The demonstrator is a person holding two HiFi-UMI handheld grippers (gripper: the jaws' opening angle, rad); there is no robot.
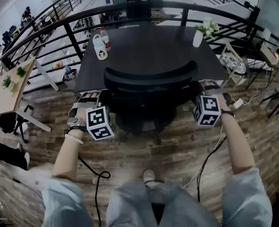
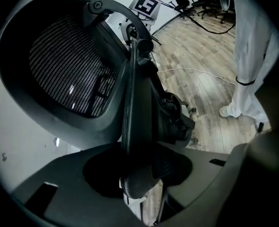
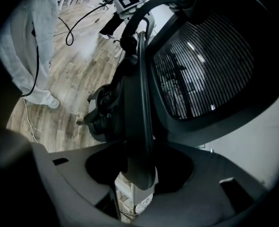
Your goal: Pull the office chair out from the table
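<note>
A black office chair [image 1: 151, 86] with a mesh back stands pushed in against the dark table [image 1: 148, 46]. My left gripper [image 1: 89, 101] is at the chair's left armrest and my right gripper [image 1: 209, 89] at its right armrest. In the left gripper view the left gripper [image 2: 139, 174] is shut on the black armrest [image 2: 132, 108], whose end sits between the jaws, with the mesh backrest [image 2: 68, 65] to its left. In the right gripper view the right gripper [image 3: 140, 170] grips the other armrest [image 3: 144, 103] the same way, with the backrest [image 3: 205, 65] to its right.
On the table are a white bag-like item [image 1: 100, 48], a bottle [image 1: 105, 38] and a white vase with flowers [image 1: 199, 36]. A black railing [image 1: 177, 6] runs behind the table. A light wooden desk [image 1: 6, 86] stands at the left. Cables [image 1: 99, 178] trail on the wooden floor by my shoe [image 1: 149, 176].
</note>
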